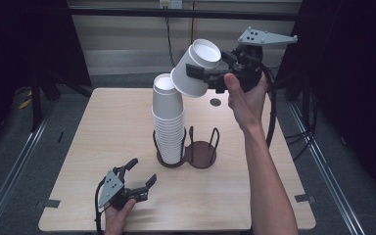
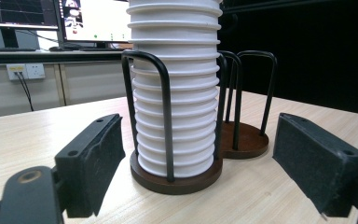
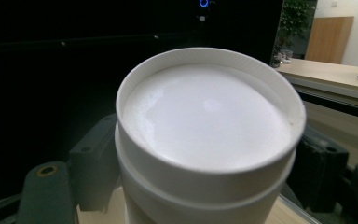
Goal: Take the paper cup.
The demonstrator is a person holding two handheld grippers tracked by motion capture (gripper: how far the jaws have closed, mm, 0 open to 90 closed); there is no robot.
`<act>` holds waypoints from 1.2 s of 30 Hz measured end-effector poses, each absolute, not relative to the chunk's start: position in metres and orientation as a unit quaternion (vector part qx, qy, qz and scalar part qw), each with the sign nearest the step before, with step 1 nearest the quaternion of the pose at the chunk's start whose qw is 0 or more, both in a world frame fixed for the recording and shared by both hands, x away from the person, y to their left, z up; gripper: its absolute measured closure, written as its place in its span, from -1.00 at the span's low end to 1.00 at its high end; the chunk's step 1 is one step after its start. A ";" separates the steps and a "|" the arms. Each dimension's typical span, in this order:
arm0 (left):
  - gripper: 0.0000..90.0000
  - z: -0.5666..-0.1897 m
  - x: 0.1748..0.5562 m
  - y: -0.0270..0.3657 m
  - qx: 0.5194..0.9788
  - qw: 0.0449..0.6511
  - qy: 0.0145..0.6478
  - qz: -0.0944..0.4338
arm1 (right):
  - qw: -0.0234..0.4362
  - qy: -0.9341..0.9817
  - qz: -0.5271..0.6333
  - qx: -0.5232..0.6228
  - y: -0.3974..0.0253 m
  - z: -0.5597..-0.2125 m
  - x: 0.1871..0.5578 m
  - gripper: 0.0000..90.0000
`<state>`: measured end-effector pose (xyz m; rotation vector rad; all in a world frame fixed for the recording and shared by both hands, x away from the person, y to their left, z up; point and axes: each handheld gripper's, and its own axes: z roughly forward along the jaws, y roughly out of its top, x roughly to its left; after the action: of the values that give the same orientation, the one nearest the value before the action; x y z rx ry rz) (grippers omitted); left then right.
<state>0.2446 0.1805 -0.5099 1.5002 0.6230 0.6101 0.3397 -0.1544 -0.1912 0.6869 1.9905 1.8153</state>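
Jaws of right gripper (image 1: 201, 74) clamp tilted cup (image 1: 196, 67) | left gripper (image 1: 138, 177) – wide open, empty – faces cup stack (image 1: 168, 122)

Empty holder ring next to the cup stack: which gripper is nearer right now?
Left. The left gripper sits low on the table just in front of the empty holder ring. The right gripper is raised well above and behind it, holding a white cup.

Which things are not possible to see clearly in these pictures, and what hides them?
- Top of the cup stack: cut off by the upper edge, left gripper view.
- Right gripper pads: hidden behind the held cup, right gripper view.
- Stack's lowest cups: hidden by the holder wires, high view.
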 end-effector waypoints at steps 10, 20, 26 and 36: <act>-0.64 -0.509 0.246 0.180 0.662 0.644 0.285 0.256 | 0.191 0.696 0.644 0.256 -0.184 -0.204 0.324 -0.52; -0.65 -0.492 0.248 0.175 0.682 0.650 0.253 0.221 | 0.180 0.717 0.622 0.257 -0.194 -0.235 0.313 -0.52; -0.65 -0.475 0.246 0.174 0.697 0.647 0.221 0.216 | 0.164 0.726 0.617 0.255 -0.188 -0.262 0.309 -0.52; -0.59 -0.473 0.249 0.168 0.720 0.636 0.215 0.175 | 0.125 0.730 0.623 0.252 -0.172 -0.305 0.296 -0.52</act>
<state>0.2493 0.1683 -0.4725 1.6451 0.4912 0.4002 0.2961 -0.1723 -0.3050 0.7333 2.1280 1.8146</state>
